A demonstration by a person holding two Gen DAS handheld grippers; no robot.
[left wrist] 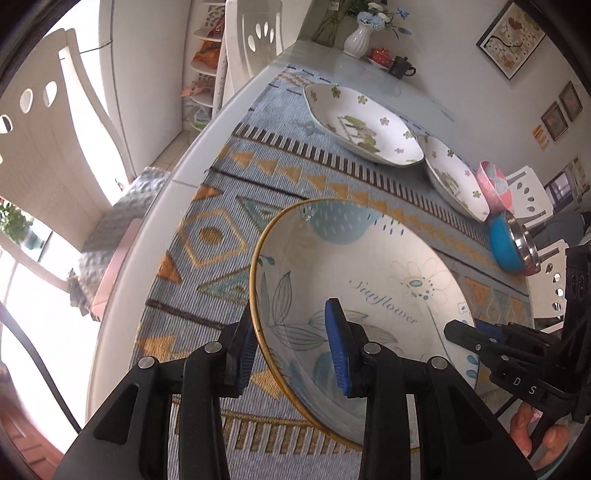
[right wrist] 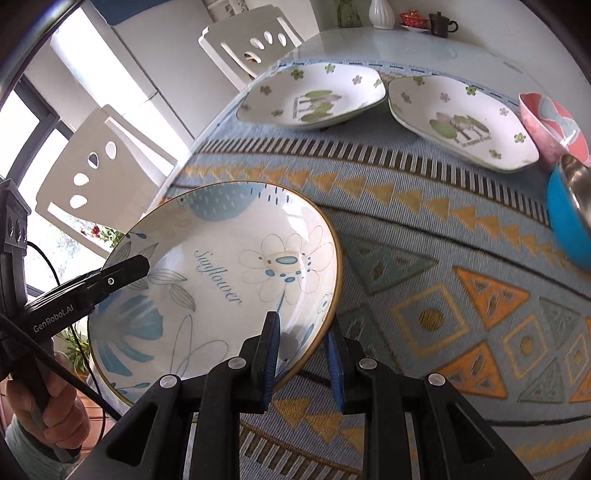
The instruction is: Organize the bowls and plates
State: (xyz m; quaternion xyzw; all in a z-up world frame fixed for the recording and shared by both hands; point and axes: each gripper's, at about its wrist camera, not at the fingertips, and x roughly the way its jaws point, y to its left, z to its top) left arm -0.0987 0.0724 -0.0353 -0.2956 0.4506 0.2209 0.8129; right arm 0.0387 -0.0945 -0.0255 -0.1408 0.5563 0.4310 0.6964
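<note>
A round "Sunflower" plate (left wrist: 369, 266) (right wrist: 221, 266) with a gold rim and blue flowers hangs tilted over the patterned runner (right wrist: 424, 258). My left gripper (left wrist: 291, 350) is shut on its left rim, one blue pad inside and one outside. My right gripper (right wrist: 303, 360) is shut on the opposite rim, and it also shows at the right edge of the left wrist view (left wrist: 480, 343). Two white flowered plates (left wrist: 365, 122) (left wrist: 454, 177) lie side by side further back. Right of them a pink bowl (right wrist: 554, 129) and a blue bowl (right wrist: 569, 218) with a steel inside stand.
A white vase (left wrist: 358, 38), a red teapot and a dark cup (right wrist: 441, 24) stand at the table's far end. White chairs (left wrist: 48, 147) (right wrist: 110, 166) line the left side. The table edge runs close on the left.
</note>
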